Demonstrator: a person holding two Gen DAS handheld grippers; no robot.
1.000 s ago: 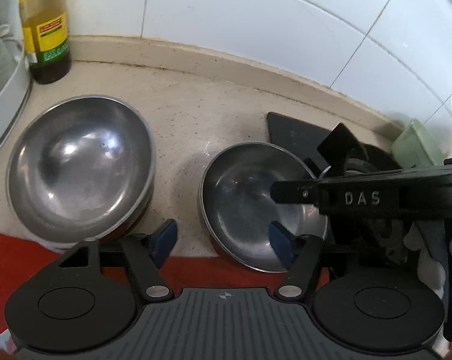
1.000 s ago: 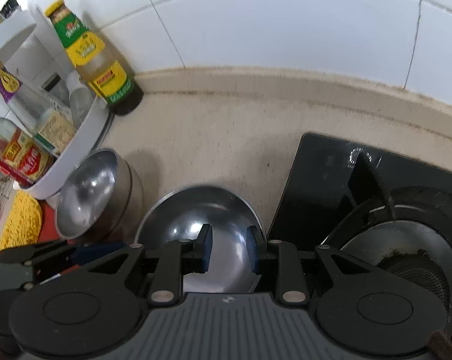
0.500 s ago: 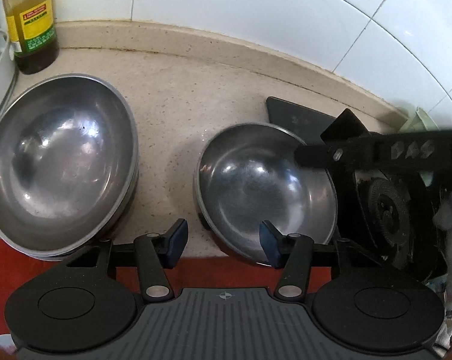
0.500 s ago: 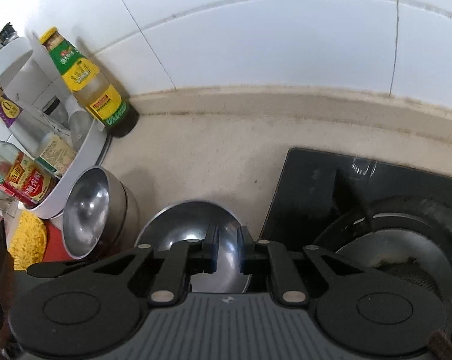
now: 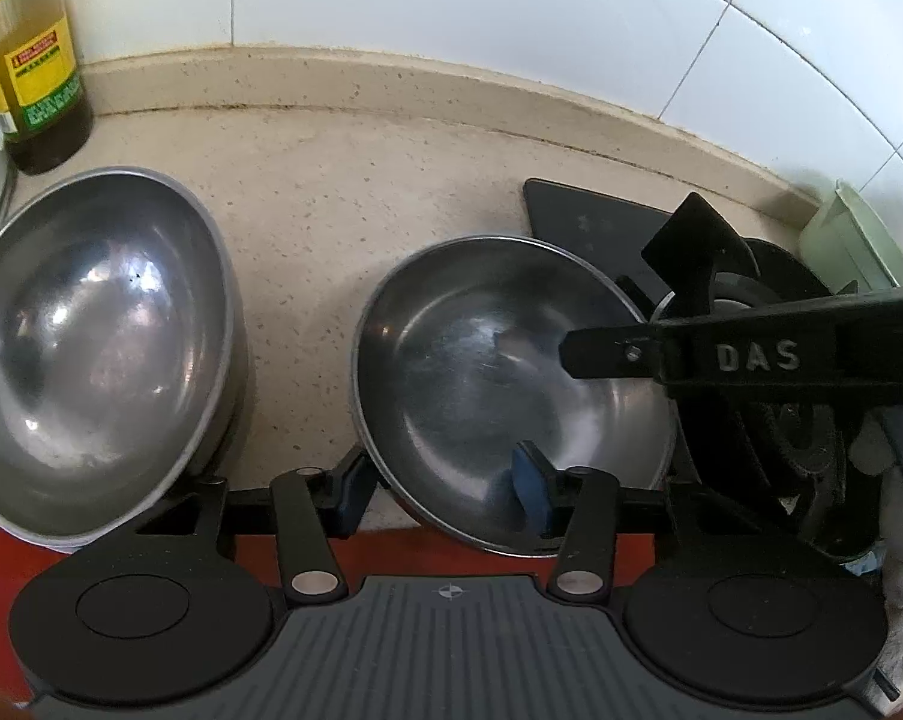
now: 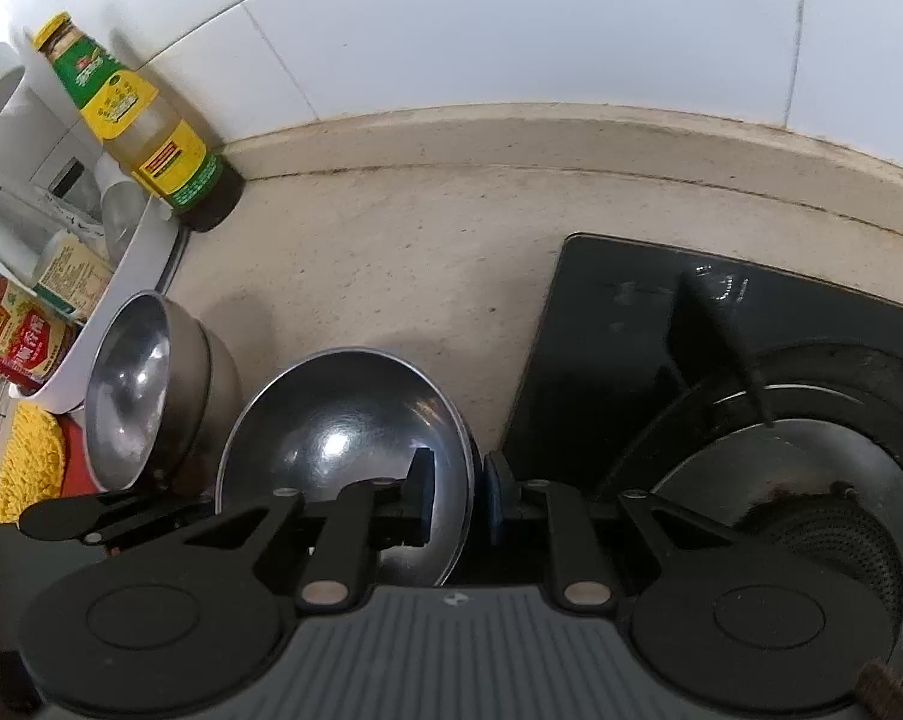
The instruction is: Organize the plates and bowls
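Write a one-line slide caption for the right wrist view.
Right gripper straddles the rim of the smaller steel bowl beside the stove, larger bowl to its left.

The open left gripper point(image 5: 442, 489) straddles the near rim of the center bowl point(image 5: 505, 384); a bigger bowl point(image 5: 91, 354) sits at left.

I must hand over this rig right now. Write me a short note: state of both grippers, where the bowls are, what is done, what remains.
Right gripper: fingers straddle the right rim of the shallow steel bowl, apparently gripping it.
Left gripper: open, fingers either side of that bowl's near rim, not gripping.
Deep steel bowl stack: on the beige counter, left of the shallow bowl, apart from it.
Done: apparently some bowls nested.
Left: probably lift the shallow bowl onto the stack.
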